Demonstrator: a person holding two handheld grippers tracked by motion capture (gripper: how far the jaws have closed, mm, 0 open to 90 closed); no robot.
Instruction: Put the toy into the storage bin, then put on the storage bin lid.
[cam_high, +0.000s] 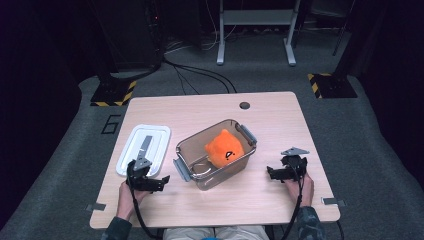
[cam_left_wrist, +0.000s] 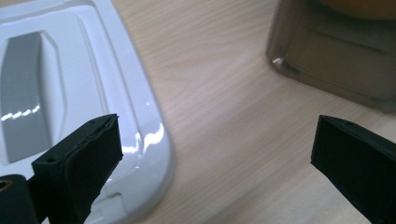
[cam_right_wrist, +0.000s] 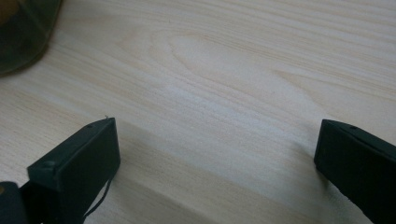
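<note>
Both grippers, left (cam_high: 161, 178) and right (cam_high: 270, 171), rest wide open and empty flanking the bin (cam_high: 200, 145); next, likely fetching the lid (cam_high: 131, 150).

Black grippers (cam_high: 164, 179), grey three-cornered plates; black cables; dark mottled sleeves (cam_high: 116, 229).

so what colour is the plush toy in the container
Orange, with a small dark face mark; the plush toy shows best in the high view.
</note>
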